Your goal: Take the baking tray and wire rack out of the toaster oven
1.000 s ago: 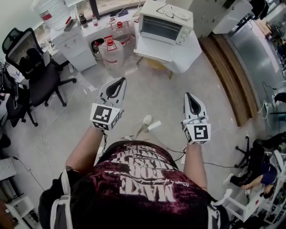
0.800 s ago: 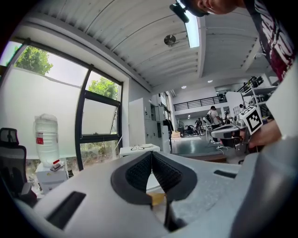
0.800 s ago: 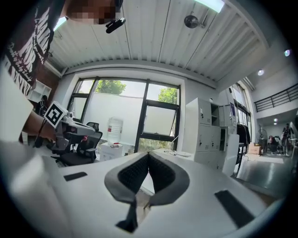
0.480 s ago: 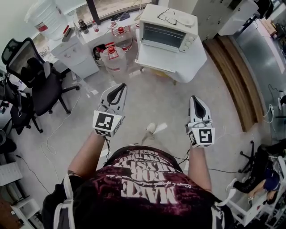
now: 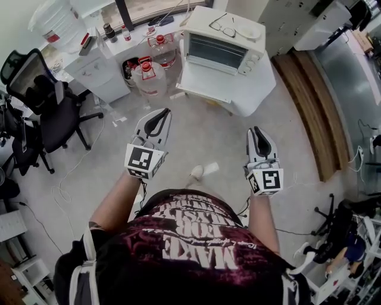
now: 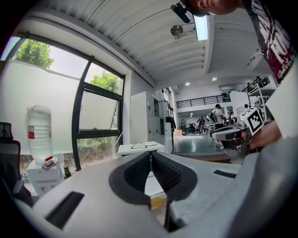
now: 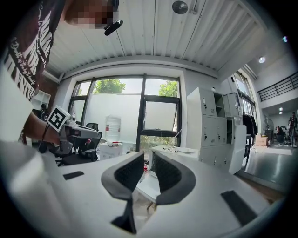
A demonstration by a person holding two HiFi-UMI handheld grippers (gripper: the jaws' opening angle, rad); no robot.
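Caller: Grippers out front for us — the left gripper (image 5: 161,113) and the right gripper (image 5: 256,130) hang side by side, well apart, over the pale grey floor (image 5: 202,128). Both point roughly level toward the white toaster oven (image 5: 217,50).

Analyst: And we can read the jaws cleanly. In the left gripper view the black ribbed pads (image 6: 165,173) meet at their tips, clenched on nothing. In the right gripper view the pads (image 7: 128,173) stand a narrow gap apart. Those jaws have just been opening, and nothing sits between them, only the oven far behind.

Caller: Where's our target?

Analyst: The oven stands on a small white table (image 5: 208,83) with wooden legs, by the window (image 5: 155,7), well ahead of both grippers. Its glass door faces us and looks closed. We see faint horizontal lines behind the glass, but they are too small for us to tell the baking tray from the wire rack.

Caller: On the oven's top we spot a pair of dark-framed glasses (image 5: 221,25) and a white plate (image 5: 247,28) beside them.

Analyst: Left of the table, two clear water jugs with red caps (image 5: 147,70) stand on the floor against a white cabinet (image 5: 98,65) — and a black mesh office chair (image 5: 44,89) sits further left. A white shoe (image 5: 199,171) shows on the floor between the two grippers' marker cubes.
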